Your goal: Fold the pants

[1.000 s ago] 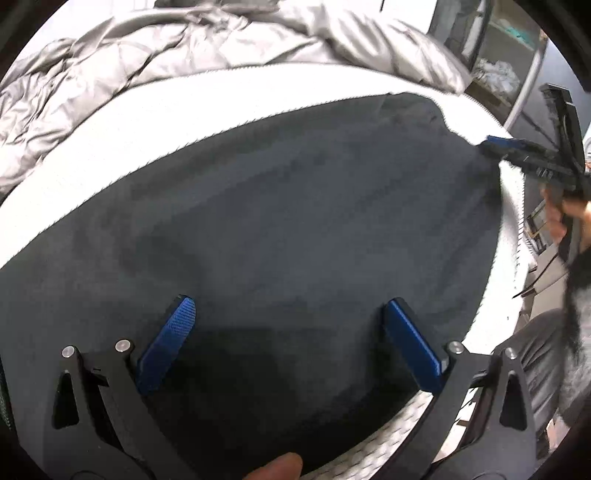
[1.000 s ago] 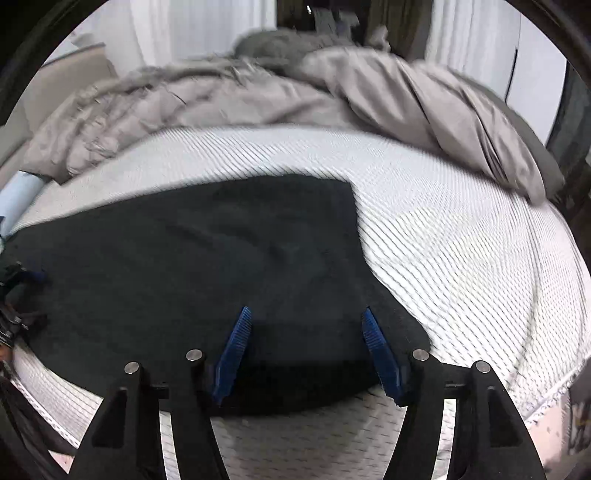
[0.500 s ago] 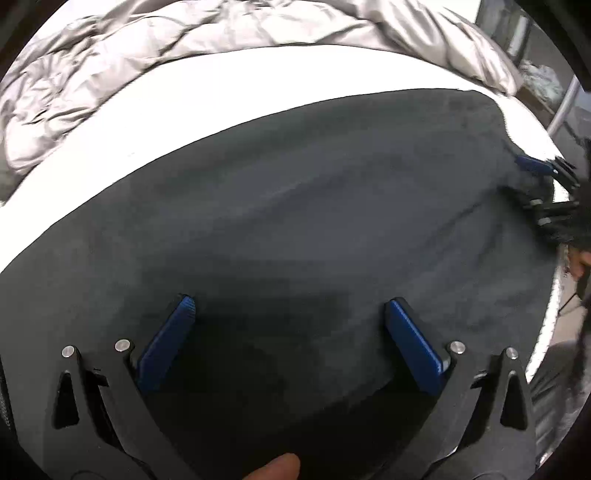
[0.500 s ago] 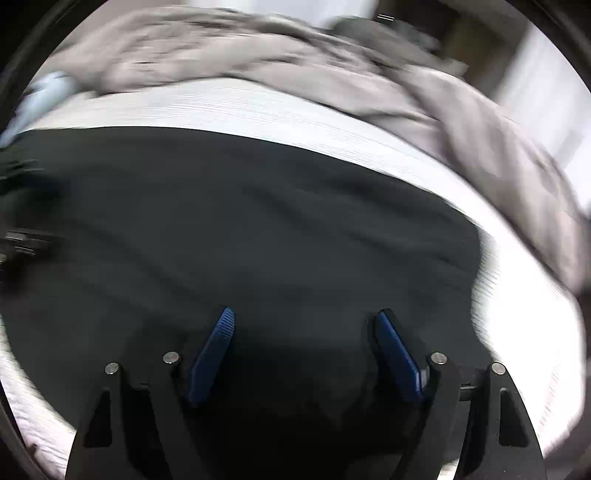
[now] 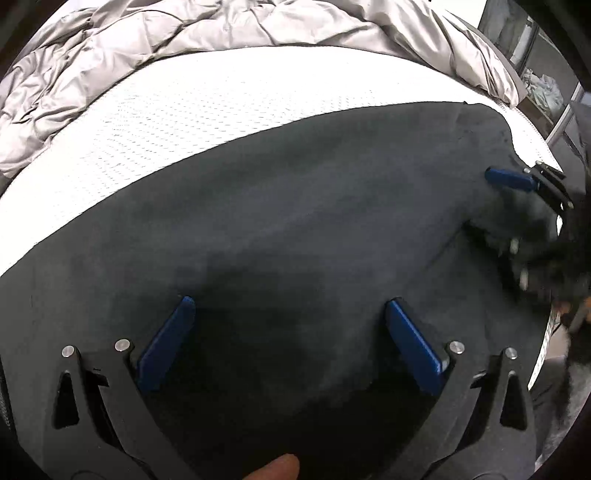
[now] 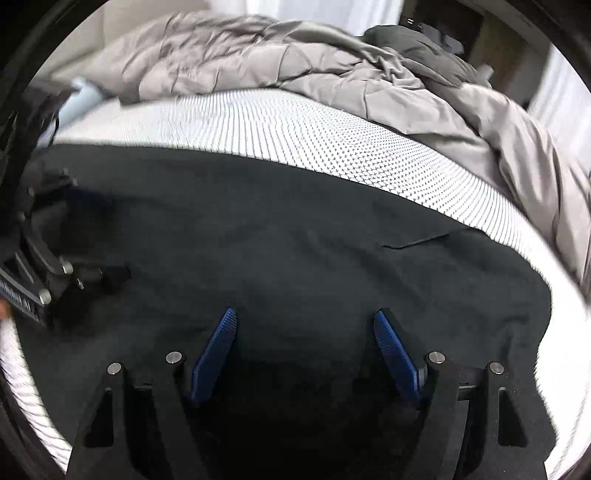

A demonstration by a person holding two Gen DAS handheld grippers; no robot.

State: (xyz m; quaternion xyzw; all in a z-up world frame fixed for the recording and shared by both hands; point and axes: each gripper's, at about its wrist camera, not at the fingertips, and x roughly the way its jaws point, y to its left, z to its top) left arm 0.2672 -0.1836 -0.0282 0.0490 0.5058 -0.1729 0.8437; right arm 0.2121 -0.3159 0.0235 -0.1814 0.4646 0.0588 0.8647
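In the foreground of each wrist view, 2 blue pads are seen spread wide above dark cloth. The left gripper point(image 5: 286, 325) is held well open over the pants point(image 5: 295, 221), with nothing pinched between its pads; a fingertip point(image 5: 275, 468) of the person is visible at the bottom edge. The right gripper point(image 6: 304, 338) is likewise parted, its jaws near the end of an opening travel, and only flat fabric is seen beneath them, none gripped. Both tools are angled steeply downward, presumably so that an edge of the garment can be approached from above. The pants point(image 6: 295, 240) are spread flat across the near part of the mattress point(image 6: 295, 129), probably to give a smooth base for folding; a short dark slit, possibly a pocket, is noted toward the right in the right wrist view. Beyond the white dotted mattress point(image 5: 184, 110), a rumpled grey duvet point(image 5: 184, 29) is bunched at the far side, apparently pushed back to free working space. Shelving is faintly seen at the upper right of the left view.
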